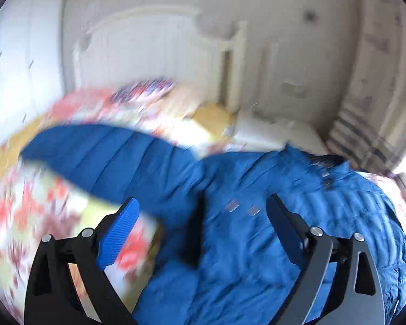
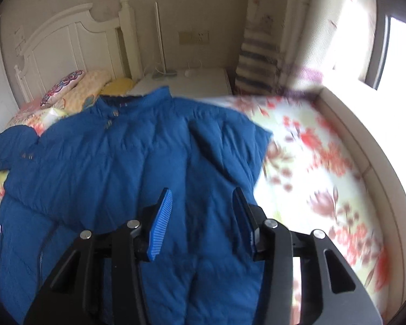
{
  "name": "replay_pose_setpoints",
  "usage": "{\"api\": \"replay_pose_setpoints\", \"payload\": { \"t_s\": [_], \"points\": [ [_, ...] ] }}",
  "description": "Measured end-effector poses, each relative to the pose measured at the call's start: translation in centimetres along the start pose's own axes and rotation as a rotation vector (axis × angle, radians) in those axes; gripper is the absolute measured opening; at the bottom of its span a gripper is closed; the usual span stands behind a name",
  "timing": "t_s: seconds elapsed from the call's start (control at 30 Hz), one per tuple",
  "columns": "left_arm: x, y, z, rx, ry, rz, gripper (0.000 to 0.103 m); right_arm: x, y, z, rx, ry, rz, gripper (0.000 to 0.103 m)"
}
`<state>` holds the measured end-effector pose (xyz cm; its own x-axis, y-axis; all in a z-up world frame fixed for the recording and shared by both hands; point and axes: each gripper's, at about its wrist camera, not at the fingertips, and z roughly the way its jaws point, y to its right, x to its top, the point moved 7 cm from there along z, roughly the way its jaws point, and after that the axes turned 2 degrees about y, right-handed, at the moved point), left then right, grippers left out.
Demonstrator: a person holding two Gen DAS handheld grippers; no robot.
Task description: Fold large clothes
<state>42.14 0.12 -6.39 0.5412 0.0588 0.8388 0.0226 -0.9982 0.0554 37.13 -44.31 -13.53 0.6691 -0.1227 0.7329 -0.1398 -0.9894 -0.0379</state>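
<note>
A blue quilted puffer jacket (image 2: 116,168) lies front up on a floral bedspread (image 2: 311,168), collar toward the headboard. In the right wrist view its right sleeve (image 2: 224,143) is folded across the body. My right gripper (image 2: 203,197) hovers open and empty above the jacket's right side. In the left wrist view, which is motion-blurred, the jacket (image 1: 257,216) fills the lower right and its left sleeve (image 1: 105,157) stretches out to the left over the bedspread (image 1: 27,216). My left gripper (image 1: 203,205) is open and empty above the jacket's left edge.
A white headboard (image 2: 67,43) and pillows (image 2: 67,86) stand at the far end of the bed. A white nightstand (image 2: 192,81) stands beside it, with curtains (image 2: 259,54) and a bright window (image 2: 398,54) to the right. A low ledge (image 2: 365,140) borders the bed's right side.
</note>
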Motion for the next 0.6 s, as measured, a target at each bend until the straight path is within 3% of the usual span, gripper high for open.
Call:
{"api": "replay_pose_setpoints", "payload": {
  "t_s": [0.07,0.1,0.17,0.27,0.4,0.6],
  "points": [
    [0.1,2.4,2.0,-0.077,-0.062,0.055,0.097,2.1,-1.5,1.2,0.000,0.017,-0.020,0.048],
    [-0.2,3.3,3.6,-0.082,-0.101,0.079,0.097,2.8,-2.2,2.0,0.005,0.017,-0.025,0.051],
    [-1.8,4.3,7.6,-0.049,-0.205,0.118,0.097,3.8,-3.2,4.4,-0.010,-0.011,-0.045,0.051],
    [-4.7,3.8,11.0,-0.015,-0.302,0.152,0.098,2.3,-2.5,9.2,-0.061,-0.156,-0.059,0.052],
    [-5.8,4.1,11.7,-0.010,-0.273,0.197,0.099,2.3,-2.0,9.0,-0.032,-0.164,-0.040,0.052],
    [-6.1,4.7,11.7,0.009,-0.269,0.212,0.099,6.5,-3.6,8.0,-0.008,-0.003,-0.019,0.057]
  ]
}}
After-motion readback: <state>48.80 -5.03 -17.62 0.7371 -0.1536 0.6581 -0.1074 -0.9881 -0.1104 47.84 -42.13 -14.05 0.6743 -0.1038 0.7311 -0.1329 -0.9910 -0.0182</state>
